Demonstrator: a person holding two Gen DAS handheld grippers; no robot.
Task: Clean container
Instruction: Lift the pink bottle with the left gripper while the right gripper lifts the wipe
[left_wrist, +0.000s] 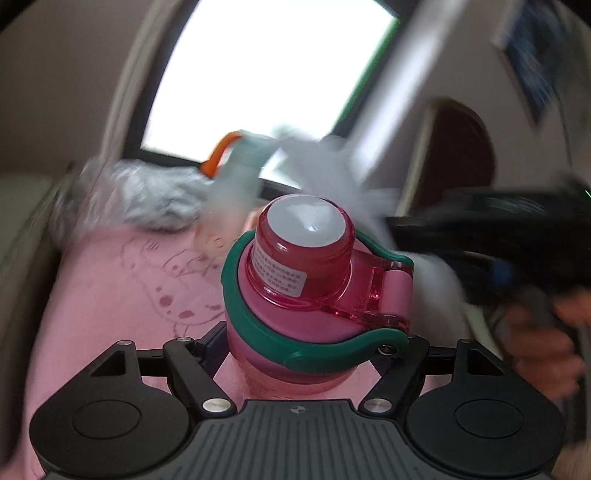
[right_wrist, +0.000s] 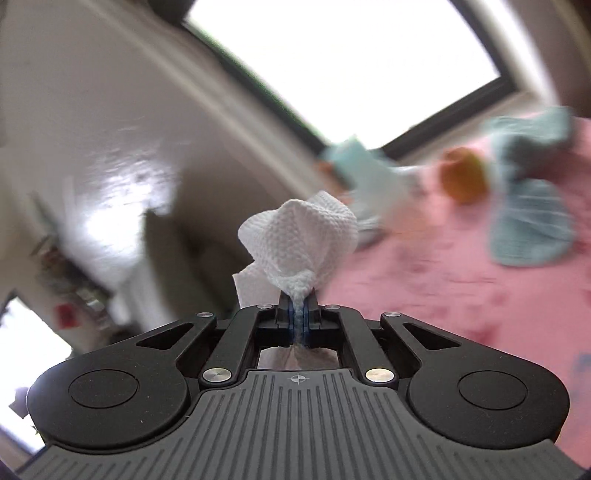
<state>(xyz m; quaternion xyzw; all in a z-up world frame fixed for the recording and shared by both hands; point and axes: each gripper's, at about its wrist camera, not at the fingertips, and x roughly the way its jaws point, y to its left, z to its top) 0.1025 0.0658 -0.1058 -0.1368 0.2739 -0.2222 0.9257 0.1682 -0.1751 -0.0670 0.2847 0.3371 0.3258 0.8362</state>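
My left gripper (left_wrist: 295, 354) is shut on a pink water bottle (left_wrist: 295, 295) with a clear pink cap and a green carry loop, held upright above the pink cloth. My right gripper (right_wrist: 298, 317) is shut on a crumpled white paper towel (right_wrist: 301, 240) that sticks out ahead of the fingertips. In the left wrist view the right gripper (left_wrist: 487, 236) shows blurred at the right, with the white towel (left_wrist: 373, 206) just beside the bottle's cap. Whether the towel touches the bottle I cannot tell.
A pink printed cloth (left_wrist: 122, 288) covers the surface. A grey knitted cloth (left_wrist: 140, 195) and a blurred pale bottle with an orange loop (left_wrist: 229, 162) lie at the back, below a bright window (left_wrist: 266, 74). An orange object (right_wrist: 463, 177) and blue-grey cloths (right_wrist: 532, 229) show in the right wrist view.
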